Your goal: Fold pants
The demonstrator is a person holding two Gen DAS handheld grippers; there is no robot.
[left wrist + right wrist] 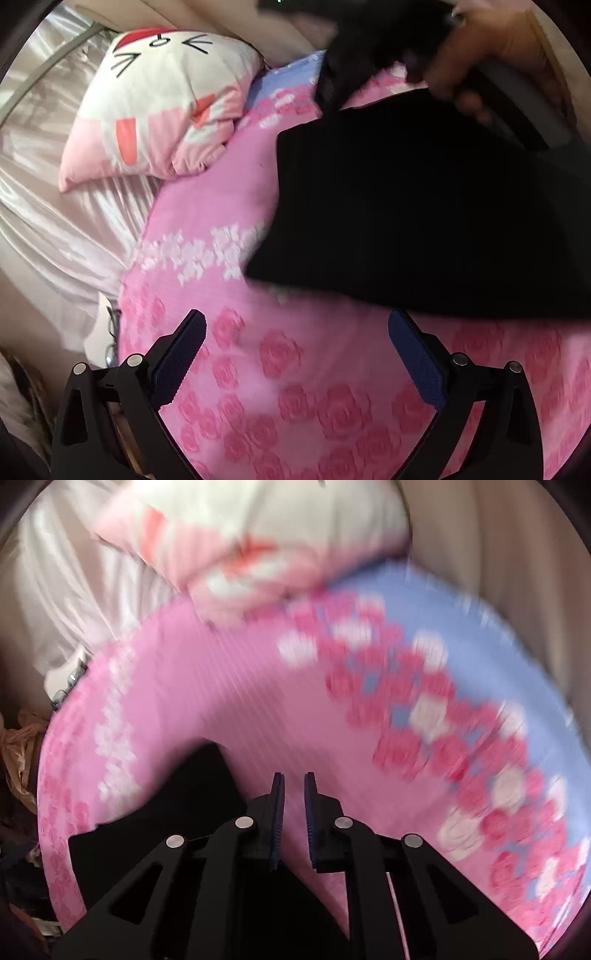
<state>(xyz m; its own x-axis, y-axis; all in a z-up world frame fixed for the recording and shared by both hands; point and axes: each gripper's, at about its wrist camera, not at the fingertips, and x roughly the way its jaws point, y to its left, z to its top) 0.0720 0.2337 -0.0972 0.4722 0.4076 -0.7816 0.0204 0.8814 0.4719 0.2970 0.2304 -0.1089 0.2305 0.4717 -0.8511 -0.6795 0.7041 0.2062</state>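
Observation:
Black pants (424,206) lie folded on the pink rose-print bedspread (303,387). My left gripper (295,332) is open and empty, hovering above the bedspread just in front of the pants' near edge. In the left wrist view the other hand and its gripper (480,55) are above the pants' far edge, blurred. In the right wrist view my right gripper (294,786) has its fingers nearly closed with a narrow gap and nothing visible between them; the black pants (173,801) lie below and to its left on the bedspread (240,686).
A pink and white cat-face pillow (159,99) lies at the head of the bed, also in the right wrist view (258,542). Shiny pale sheets (48,206) hang at the left. A blue band (498,657) edges the bedspread.

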